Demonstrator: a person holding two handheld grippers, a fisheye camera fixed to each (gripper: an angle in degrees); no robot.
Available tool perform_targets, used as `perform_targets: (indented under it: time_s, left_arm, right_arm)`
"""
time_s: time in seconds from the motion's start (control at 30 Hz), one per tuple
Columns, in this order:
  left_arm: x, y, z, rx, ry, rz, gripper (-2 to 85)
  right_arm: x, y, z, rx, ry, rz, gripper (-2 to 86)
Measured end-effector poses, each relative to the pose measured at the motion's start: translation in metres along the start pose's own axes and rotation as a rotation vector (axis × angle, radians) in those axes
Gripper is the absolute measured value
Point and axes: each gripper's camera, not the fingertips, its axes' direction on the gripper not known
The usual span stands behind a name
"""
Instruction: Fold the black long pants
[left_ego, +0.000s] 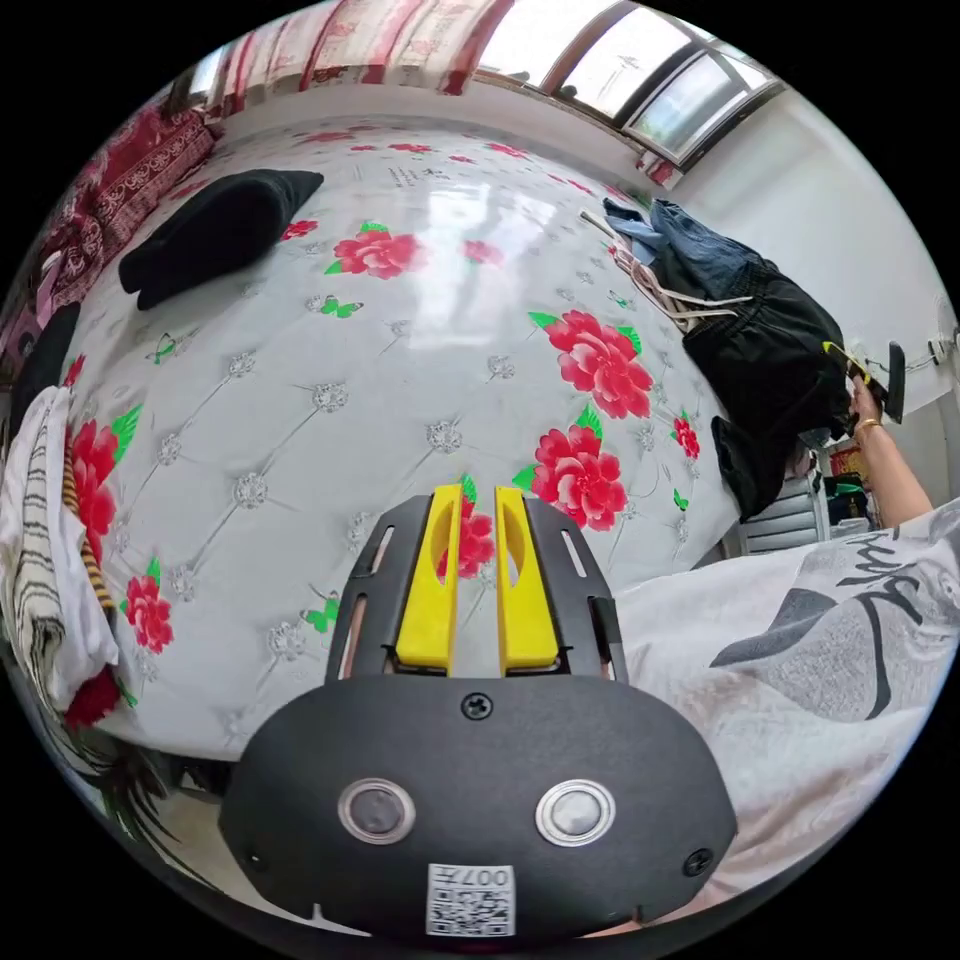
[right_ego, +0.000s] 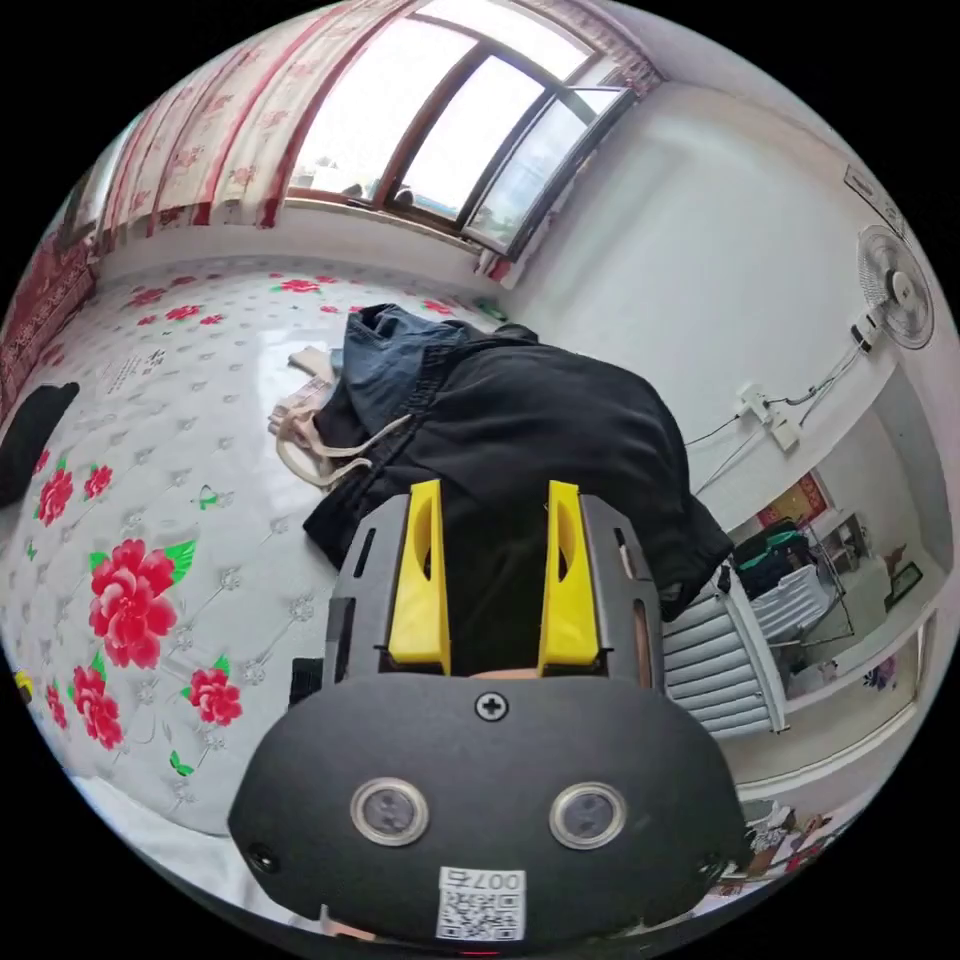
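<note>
Your left gripper (left_ego: 478, 535) hovers over the flowered bed cover (left_ego: 330, 400), yellow jaws nearly closed on nothing. At three o'clock, your other gripper (left_ego: 872, 380) meets the black long pants (left_ego: 775, 370); folded dark clothing (left_ego: 215, 232) lies at eleven o'clock.

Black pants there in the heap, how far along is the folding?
Barely begun. Nothing looks folded yet: the black pants lie crumpled in a heap with a blue garment at the edge of the flowered bed. In hand: the right hand-held gripper hangs open over them, not gripping. The left hand-held gripper waits, nearly closed on nothing. Lifting, spreading and folding remain.
</note>
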Motion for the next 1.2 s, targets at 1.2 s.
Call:
perform_targets:
  time_s: [1.2]
  left_arm:
    - [0.188,0.084,0.032,0.073,-0.201,-0.288,3.9]
  right_arm:
    - [-0.189,0.177,-0.284,0.063,-1.609,-0.914,2.9]
